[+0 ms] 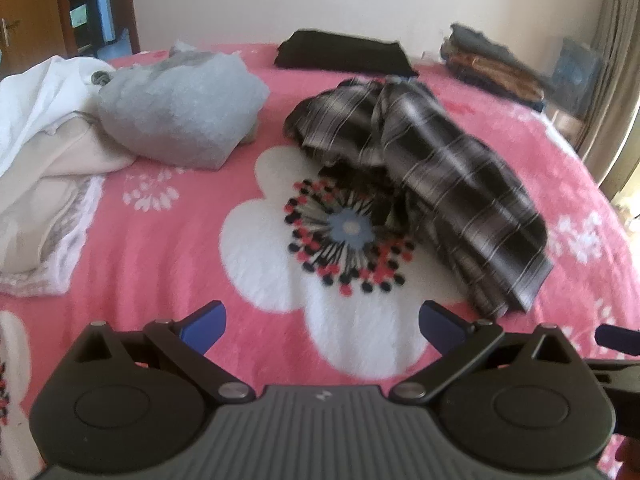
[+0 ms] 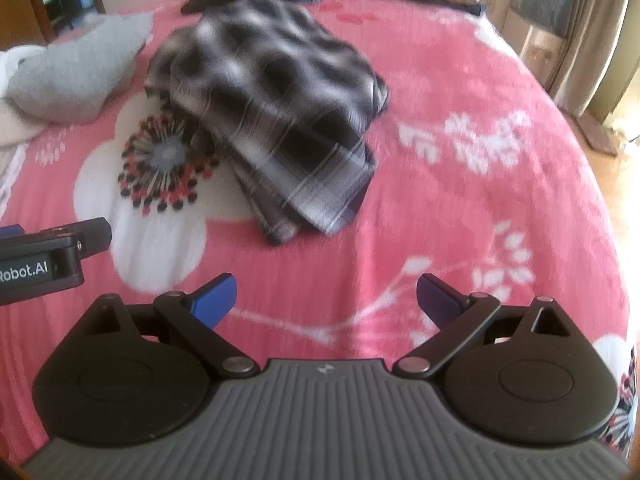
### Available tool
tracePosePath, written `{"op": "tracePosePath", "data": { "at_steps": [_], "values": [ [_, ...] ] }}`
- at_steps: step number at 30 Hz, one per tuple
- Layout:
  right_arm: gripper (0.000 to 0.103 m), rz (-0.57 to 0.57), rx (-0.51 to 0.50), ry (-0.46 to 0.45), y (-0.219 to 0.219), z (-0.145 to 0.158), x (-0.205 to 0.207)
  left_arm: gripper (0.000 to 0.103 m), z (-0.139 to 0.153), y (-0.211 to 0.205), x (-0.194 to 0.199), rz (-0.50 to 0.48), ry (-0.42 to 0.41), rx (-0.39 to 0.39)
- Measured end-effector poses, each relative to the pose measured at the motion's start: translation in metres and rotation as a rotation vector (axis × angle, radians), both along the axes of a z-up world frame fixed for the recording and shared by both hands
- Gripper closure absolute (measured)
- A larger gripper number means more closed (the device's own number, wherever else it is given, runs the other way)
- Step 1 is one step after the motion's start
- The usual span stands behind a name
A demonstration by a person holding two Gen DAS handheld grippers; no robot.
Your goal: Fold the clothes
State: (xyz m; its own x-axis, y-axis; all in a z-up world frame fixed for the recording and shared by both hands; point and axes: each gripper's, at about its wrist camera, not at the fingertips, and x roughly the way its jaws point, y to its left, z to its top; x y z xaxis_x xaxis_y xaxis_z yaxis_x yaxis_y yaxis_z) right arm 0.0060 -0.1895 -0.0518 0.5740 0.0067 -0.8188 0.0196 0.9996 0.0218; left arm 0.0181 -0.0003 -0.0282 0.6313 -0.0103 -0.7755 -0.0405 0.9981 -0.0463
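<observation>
A black-and-white plaid garment [image 1: 432, 184] lies bunched and partly folded on the pink flowered bedspread [image 1: 160, 240]; the right wrist view shows the same plaid garment [image 2: 276, 108] ahead and left of centre. My left gripper [image 1: 322, 326] hovers open over the big white flower, short of the garment, nothing between its blue pads. My right gripper [image 2: 326, 302] is open too, above bare bedspread [image 2: 480, 220], with the garment's near corner in front of it. The left gripper's body [image 2: 44, 256] shows at the left edge of the right wrist view.
A grey garment [image 1: 180, 108] and white and cream clothes [image 1: 44, 152] are heaped at the left. A folded black item [image 1: 344, 54] lies at the far edge, a stack of dark and brown folded clothes [image 1: 492, 64] at far right. Curtains [image 1: 616, 60] hang beyond the bed's right side.
</observation>
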Motion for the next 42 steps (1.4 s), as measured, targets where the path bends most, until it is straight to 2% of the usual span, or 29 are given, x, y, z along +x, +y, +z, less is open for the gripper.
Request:
{"op": "tracePosePath", "data": {
  "at_steps": [5,9,15,19,21,23,24,26,28,29,30,31,32,34,38,42],
  "values": [
    [0.002,0.034,-0.023,-0.194,-0.008,0.013,-0.001,0.0,0.0,0.001,0.006,-0.022,-0.05,-0.08],
    [0.001,0.112,-0.047,-0.364,-0.013,0.016,0.004,0.0,-0.003,0.004,0.017,-0.029,-0.064,-0.131],
    [0.001,0.243,-0.023,-0.471,-0.014,0.008,0.042,0.001,0.003,0.009,0.052,-0.011,-0.138,-0.113],
    [0.001,0.405,-0.083,-0.481,0.015,0.001,0.081,0.015,0.004,0.017,0.076,0.041,-0.132,-0.119],
    [0.001,0.465,-0.139,-0.509,0.029,-0.005,0.096,0.027,0.0,0.021,0.083,0.072,-0.101,-0.116],
    [0.002,0.474,-0.189,-0.494,0.041,-0.011,0.119,0.043,-0.008,0.024,0.087,0.099,-0.05,-0.106],
    [0.004,0.469,-0.186,-0.467,0.043,-0.013,0.129,0.046,-0.012,0.025,0.088,0.11,-0.021,-0.099],
    [0.027,0.449,-0.102,-0.386,0.037,-0.014,0.143,0.05,-0.02,0.027,0.086,0.105,0.02,-0.114],
    [0.058,0.4,0.022,-0.344,0.022,-0.009,0.141,0.054,-0.024,0.032,0.08,0.09,0.032,-0.155],
    [0.066,0.38,0.066,-0.337,0.016,-0.006,0.137,0.053,-0.025,0.034,0.077,0.082,0.033,-0.183],
    [0.079,0.371,0.093,-0.336,0.011,-0.004,0.13,0.053,-0.024,0.039,0.073,0.066,0.009,-0.25],
    [0.088,0.364,0.129,-0.331,0.005,-0.002,0.124,0.05,-0.022,0.044,0.069,0.05,-0.016,-0.318],
    [0.091,0.361,0.181,-0.314,-0.001,-0.001,0.119,0.042,-0.02,0.048,0.065,0.035,-0.04,-0.377],
    [0.095,0.359,0.296,-0.268,-0.017,0.0,0.107,0.032,-0.016,0.051,0.06,0.031,-0.08,-0.399],
    [0.097,0.368,0.442,-0.202,-0.043,0.0,0.072,0.032,-0.01,0.048,0.058,0.01,-0.097,-0.376],
    [0.098,0.441,0.564,-0.131,-0.056,-0.002,0.015,0.032,-0.012,0.051,0.056,0.01,-0.077,-0.428]
  ]
}}
